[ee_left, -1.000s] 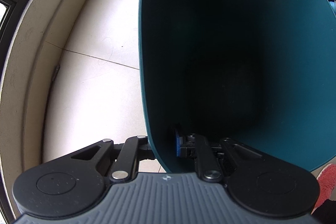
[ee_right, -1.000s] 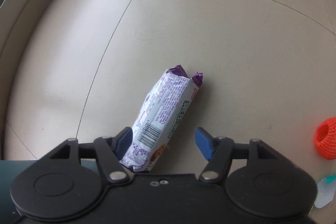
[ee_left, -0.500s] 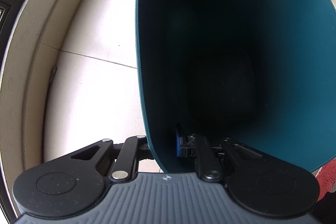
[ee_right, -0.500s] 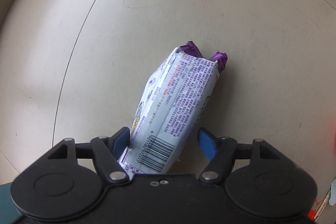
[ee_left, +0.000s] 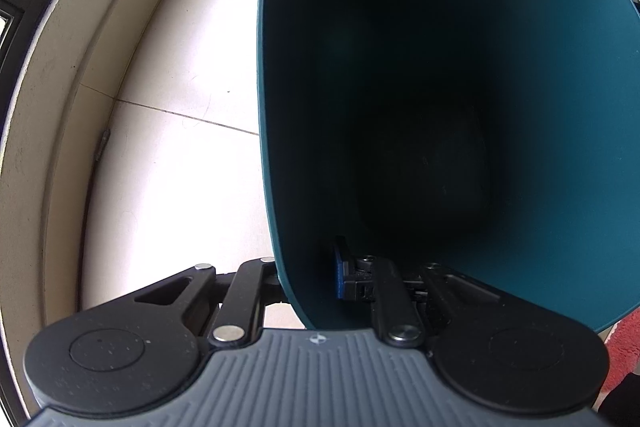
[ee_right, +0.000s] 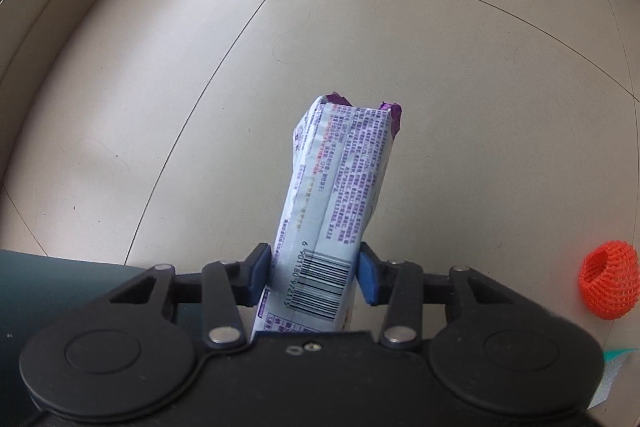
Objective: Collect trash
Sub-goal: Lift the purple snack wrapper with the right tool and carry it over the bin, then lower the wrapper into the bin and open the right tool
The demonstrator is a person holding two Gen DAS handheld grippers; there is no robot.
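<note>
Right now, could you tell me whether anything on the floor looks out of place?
Yes: an orange foam net sleeve lies loose on the tiled floor, with a teal-edged scrap just beside it. The right tongs already grip the purple snack wrapper.

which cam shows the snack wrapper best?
Right wrist. The snack wrapper fills the centre of the frame, barcode end clamped between the pads of the right hand-held gripper, whose jaws have just been closing on it. The left wrist view shows none of it, only the inside of the green bin.
</note>
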